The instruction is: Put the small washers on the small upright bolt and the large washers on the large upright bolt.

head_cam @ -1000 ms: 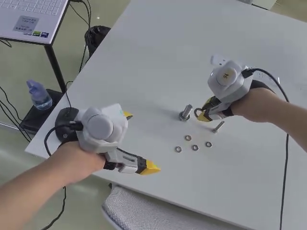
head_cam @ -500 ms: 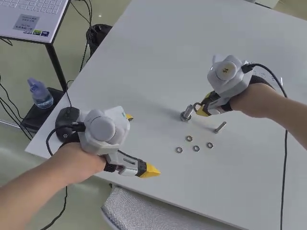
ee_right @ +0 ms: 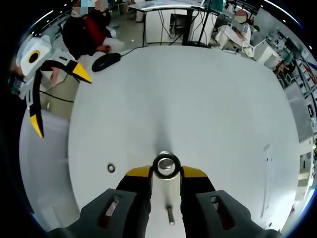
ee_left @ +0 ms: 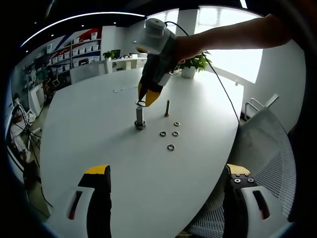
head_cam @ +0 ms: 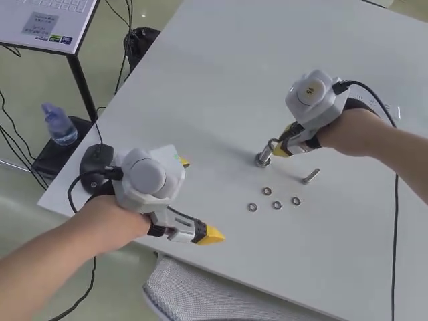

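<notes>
The white table (head_cam: 221,67) is the biggest thing here. The left gripper (head_cam: 198,197) hangs near its front edge, jaws wide apart with nothing in them, well clear of the work. The right gripper (head_cam: 280,150) is clamped on the large washer (ee_right: 166,165), holding it right at the top of the large bolt (head_cam: 262,158), which stands head down. The small bolt (head_cam: 309,176) stands near it, and 4 small washers (head_cam: 276,205) lie loose beside both.

To my eye the drop wants the ring level and its hole centred over the bolt tip before the jaws let go, or it will catch on the threads or skate off.

The left gripper view gives the side-on look, with the ring at the tip and not yet down the shank. The right gripper view looks at the ring face-on, which is good for centring, but I can't judge height from it
</notes>
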{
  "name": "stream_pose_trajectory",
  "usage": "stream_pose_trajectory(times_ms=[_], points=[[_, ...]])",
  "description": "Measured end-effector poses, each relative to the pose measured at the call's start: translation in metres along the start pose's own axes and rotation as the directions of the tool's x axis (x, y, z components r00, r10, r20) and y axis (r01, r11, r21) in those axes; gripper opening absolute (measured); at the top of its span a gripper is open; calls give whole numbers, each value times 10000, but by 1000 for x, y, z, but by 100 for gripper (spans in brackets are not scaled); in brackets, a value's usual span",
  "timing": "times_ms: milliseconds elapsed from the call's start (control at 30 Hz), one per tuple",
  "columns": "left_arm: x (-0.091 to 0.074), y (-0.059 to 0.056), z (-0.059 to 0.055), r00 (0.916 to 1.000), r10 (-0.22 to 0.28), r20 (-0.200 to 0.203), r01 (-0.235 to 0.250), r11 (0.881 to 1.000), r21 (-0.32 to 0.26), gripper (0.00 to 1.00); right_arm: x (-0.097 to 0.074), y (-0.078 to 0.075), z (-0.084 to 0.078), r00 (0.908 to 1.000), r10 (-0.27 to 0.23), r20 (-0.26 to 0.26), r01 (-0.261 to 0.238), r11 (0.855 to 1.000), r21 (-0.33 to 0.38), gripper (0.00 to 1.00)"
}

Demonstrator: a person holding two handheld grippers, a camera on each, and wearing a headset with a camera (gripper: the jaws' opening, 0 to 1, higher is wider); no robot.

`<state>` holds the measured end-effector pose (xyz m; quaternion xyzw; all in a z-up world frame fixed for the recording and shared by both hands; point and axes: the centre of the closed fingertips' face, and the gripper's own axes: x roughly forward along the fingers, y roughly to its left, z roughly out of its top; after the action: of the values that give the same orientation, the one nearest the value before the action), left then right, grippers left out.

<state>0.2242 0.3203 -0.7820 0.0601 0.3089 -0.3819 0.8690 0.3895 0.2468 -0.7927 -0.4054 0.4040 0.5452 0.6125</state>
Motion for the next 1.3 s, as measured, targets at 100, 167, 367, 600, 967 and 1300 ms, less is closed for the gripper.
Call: stream_pose_trajectory(times_ms=[100,167,367,600,967,1300], points=[[0,0,1,10000,-4,19,4,10000,2,94,3,-3,-2,10000,34,-88,-34,10000,-6,21],[0,0,1,10000,-4,21,4,10000,-7,94,6,-5,-5,9998,14,-197,-15,10000,-64,21],[-2,-1,1,10000,-19,-14,19,9999,-119,92,10,-5,-5,9996,-15,-299,8,9997,-251,21],[-3,-1,0,10000,-60,14,61,9999,-140,91,15,-9,-6,9995,4,-302,-11,9997,-231,21],[-2,-2,-2,9999,-102,-28,101,9998,-192,90,21,-9,-9,9989,137,-445,-150,9995,-287,21],[-3,-2,-5,9999,-102,-118,100,9998,-192,89,30,-10,-11,9979,99,-643,-134,9984,-543,21]])
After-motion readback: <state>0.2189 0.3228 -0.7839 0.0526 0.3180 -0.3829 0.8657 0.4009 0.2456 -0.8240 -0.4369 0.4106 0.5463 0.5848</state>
